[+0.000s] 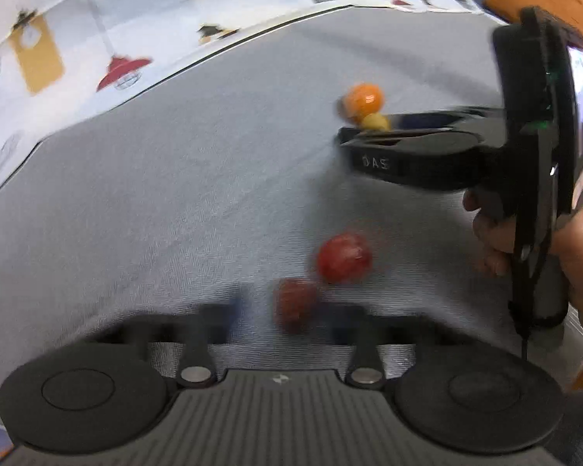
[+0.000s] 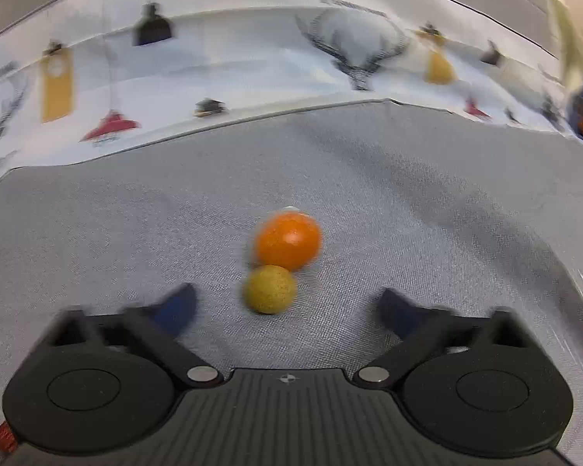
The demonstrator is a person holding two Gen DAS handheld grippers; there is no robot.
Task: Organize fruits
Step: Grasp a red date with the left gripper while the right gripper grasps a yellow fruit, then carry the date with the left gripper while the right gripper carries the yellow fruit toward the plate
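The work surface is a grey cloth with a patterned white fabric beyond its far edge. Four fruits lie on the cloth in two pairs, apparently grouped by colour.

Right gripper: the jaws stand wide apart and hold nothing. A yellow fruit lies between the fingertips, slightly ahead of them, not touching either finger. An orange fruit sits just beyond it, touching it or nearly so. The wide opening suits a straddling approach to the yellow fruit, which is judged the likely next pick. Closing risks nudging the orange fruit, since both are round and roll easily.

Left gripper: the jaws are moderately open and empty. A dark red fruit lies between the fingers, blurred; contact cannot be confirmed. A second red fruit rests just beyond it to the right. In the left wrist view, the right gripper reaches in from the right, with the orange fruit and yellow fruit at its tips, well apart from the red pair.
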